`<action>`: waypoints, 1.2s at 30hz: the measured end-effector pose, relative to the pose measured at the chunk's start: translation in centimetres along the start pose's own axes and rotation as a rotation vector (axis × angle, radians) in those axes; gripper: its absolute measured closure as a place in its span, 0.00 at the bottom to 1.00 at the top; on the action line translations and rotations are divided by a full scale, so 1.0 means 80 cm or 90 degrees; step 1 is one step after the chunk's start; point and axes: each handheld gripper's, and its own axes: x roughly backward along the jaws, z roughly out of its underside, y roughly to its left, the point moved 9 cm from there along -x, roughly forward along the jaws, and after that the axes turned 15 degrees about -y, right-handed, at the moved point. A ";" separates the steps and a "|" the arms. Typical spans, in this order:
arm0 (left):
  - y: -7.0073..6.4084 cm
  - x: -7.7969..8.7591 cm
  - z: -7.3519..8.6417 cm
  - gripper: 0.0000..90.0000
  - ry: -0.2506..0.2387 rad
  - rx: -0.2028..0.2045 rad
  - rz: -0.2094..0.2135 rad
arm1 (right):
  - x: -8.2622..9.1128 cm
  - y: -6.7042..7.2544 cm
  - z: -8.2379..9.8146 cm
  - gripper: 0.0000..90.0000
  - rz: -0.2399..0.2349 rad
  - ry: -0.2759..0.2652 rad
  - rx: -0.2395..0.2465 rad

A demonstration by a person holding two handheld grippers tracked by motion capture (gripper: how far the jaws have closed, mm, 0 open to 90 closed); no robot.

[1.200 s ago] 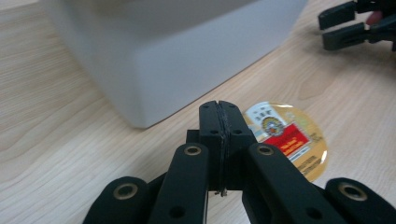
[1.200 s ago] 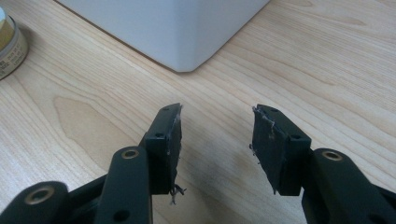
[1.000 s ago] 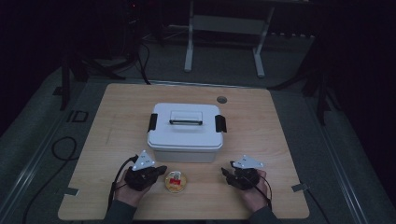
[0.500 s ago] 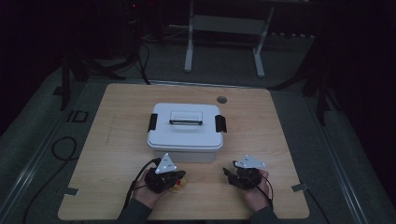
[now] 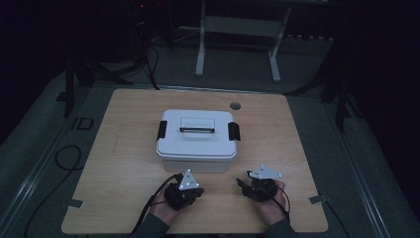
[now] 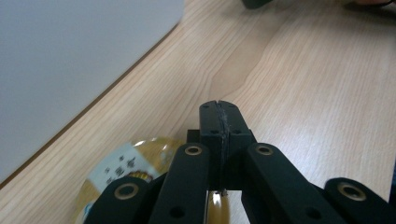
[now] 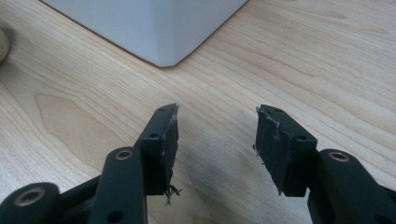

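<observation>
The white box sits in the middle of the wooden table. It has a flat lid with a handle on top and a black clip at each end. It looks like hard, smooth plastic, so it may slip if squeezed on its walls. I think the handle or the clips are the best places to hold.

A small round cup with a yellow and white label lies on the table near the box's near wall. It looks light and a bit shiny, so it could slide or tip. Its thin rim looks like the place to pinch.

The left gripper is right over the cup. Its jaws are pressed together, and the cup peeks out under them and to their left. I cannot tell if they pinch its edge.

The right gripper rests to the right, near the box's corner. Its jaws are spread apart with only bare table between them.
</observation>
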 end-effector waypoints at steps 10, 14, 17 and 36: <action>0.022 0.027 0.017 1.00 0.017 0.004 -0.045 | 0.001 0.000 -0.001 0.53 -0.001 -0.003 0.003; 0.038 0.041 0.026 1.00 0.021 0.015 -0.071 | 0.001 0.000 -0.001 0.53 0.000 -0.003 0.002; 0.053 0.052 0.031 1.00 0.022 0.030 -0.095 | 0.002 0.000 -0.001 0.53 0.000 -0.004 0.003; 0.115 0.098 0.035 0.99 -0.025 0.082 -0.193 | 0.004 -0.004 -0.009 0.53 0.004 -0.014 0.002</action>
